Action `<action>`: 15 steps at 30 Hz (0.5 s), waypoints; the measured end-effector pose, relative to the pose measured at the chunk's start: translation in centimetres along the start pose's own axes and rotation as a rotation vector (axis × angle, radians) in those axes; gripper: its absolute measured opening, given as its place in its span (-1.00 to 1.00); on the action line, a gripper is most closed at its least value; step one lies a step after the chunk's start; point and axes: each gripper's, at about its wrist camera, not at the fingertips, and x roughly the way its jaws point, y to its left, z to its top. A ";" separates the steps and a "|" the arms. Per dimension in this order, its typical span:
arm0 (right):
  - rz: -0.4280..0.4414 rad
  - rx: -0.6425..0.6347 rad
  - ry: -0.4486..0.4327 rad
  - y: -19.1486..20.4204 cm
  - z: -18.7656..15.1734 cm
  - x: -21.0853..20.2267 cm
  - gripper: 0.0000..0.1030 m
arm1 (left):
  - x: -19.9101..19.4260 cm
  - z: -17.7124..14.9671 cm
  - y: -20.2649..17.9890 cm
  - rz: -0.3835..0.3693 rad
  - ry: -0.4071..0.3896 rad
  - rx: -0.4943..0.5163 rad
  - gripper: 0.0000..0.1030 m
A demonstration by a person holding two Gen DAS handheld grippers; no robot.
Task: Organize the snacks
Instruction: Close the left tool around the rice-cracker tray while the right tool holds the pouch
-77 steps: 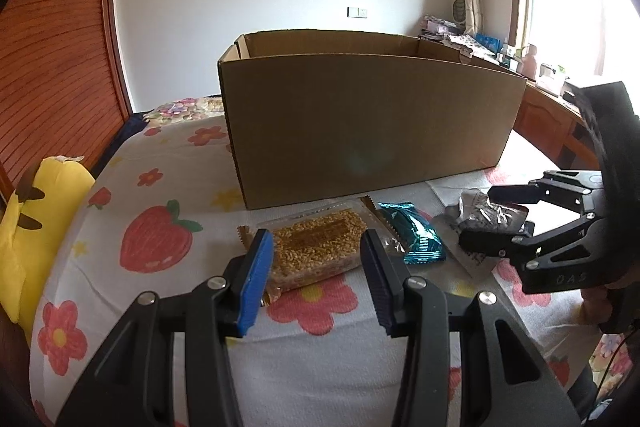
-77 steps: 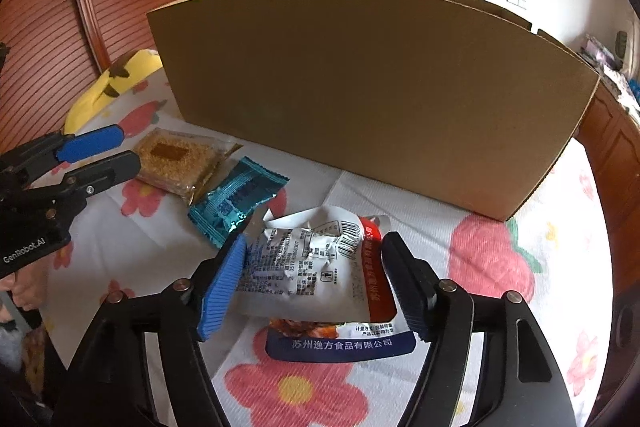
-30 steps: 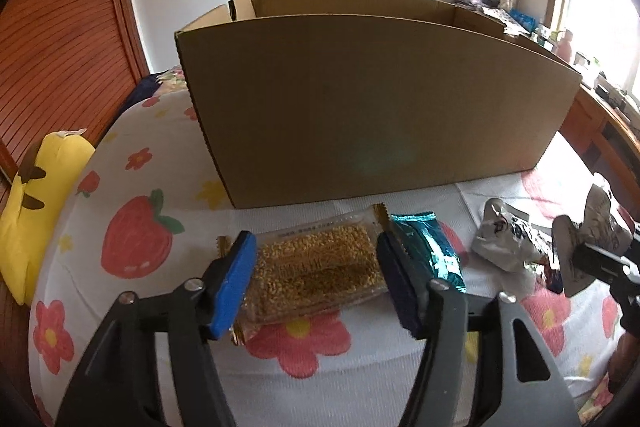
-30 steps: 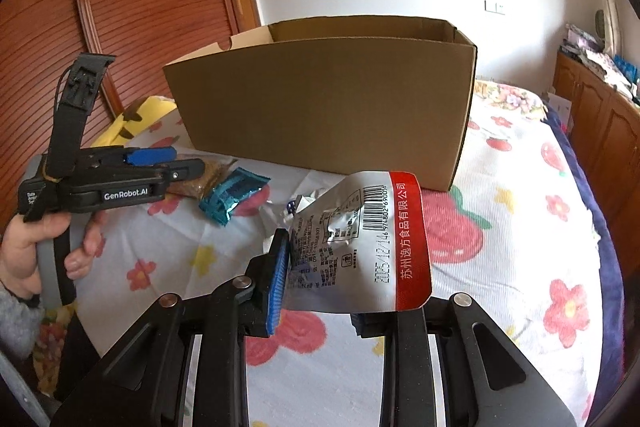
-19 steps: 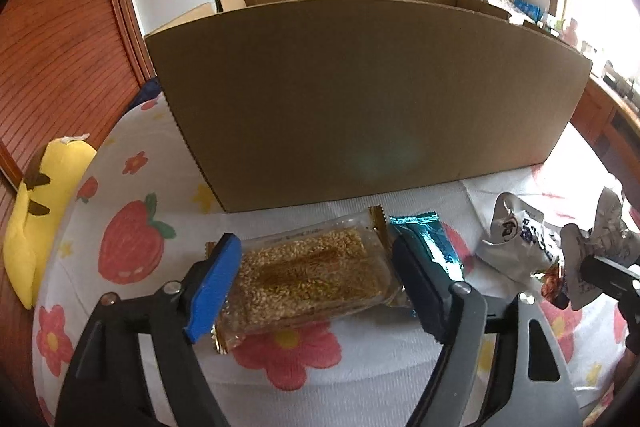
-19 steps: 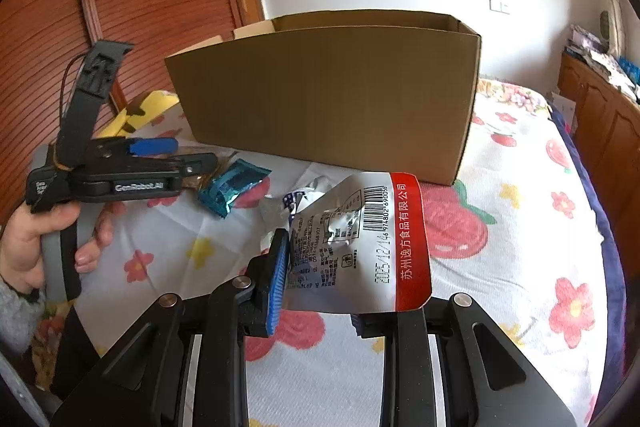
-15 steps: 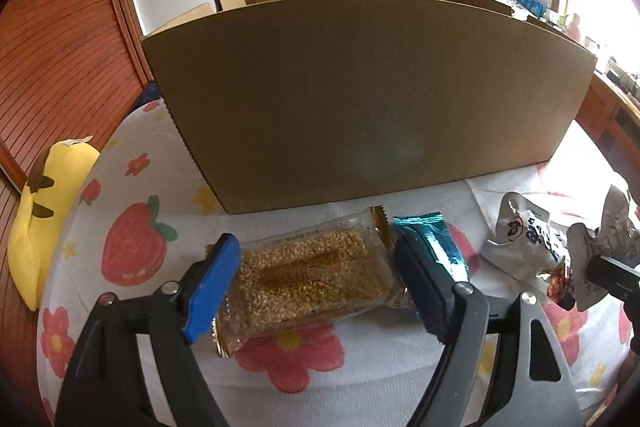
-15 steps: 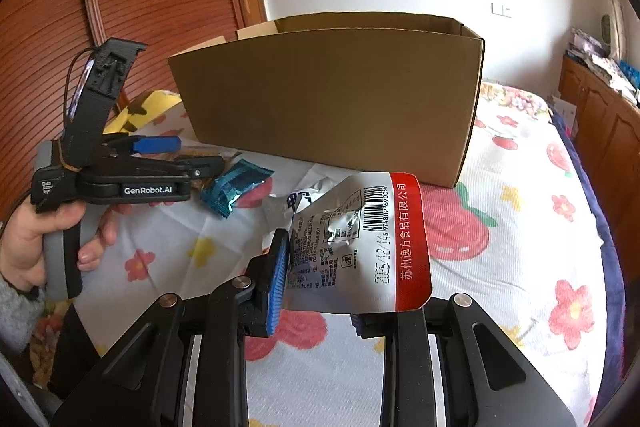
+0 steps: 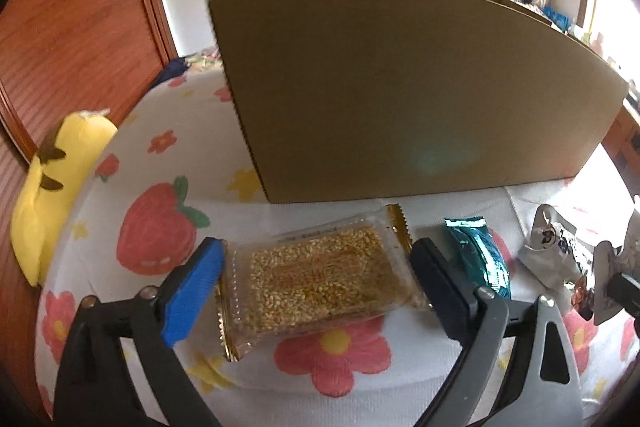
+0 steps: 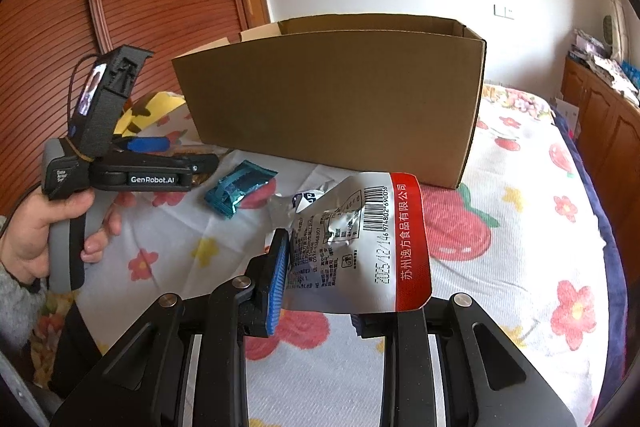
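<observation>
Left wrist view: bed sheet (image 9: 152, 187) with strawberry print, big cardboard box (image 9: 400, 87) standing beyond the jaws. Left gripper (image 9: 316, 267) jaws have just been opening, now wide apart, sesame bar pack (image 9: 320, 275) lying flat between them, pads not pressing it. Teal wrapper (image 9: 480, 259) just right of the right jaw. Right wrist view: right gripper (image 10: 316, 283) jaws clamped on silver-red pouch (image 10: 360, 247), lifted off the sheet, box (image 10: 332, 95) ahead. Hand (image 10: 36, 235) holds the left tool at far left.
</observation>
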 end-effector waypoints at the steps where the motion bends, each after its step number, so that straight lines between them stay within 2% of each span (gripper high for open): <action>1: -0.001 -0.001 -0.001 0.0 0.0 0.0 -0.52 | 0.1 0.0 0.2 -0.008 0.004 -0.009 0.89; 10: 0.002 -0.001 0.000 0.0 0.0 0.0 -0.52 | 0.1 -0.2 1.0 -0.047 0.008 -0.019 0.88; 15: 0.003 0.001 0.003 0.0 0.0 0.0 -0.52 | -0.7 -0.9 1.1 -0.079 0.002 0.000 0.70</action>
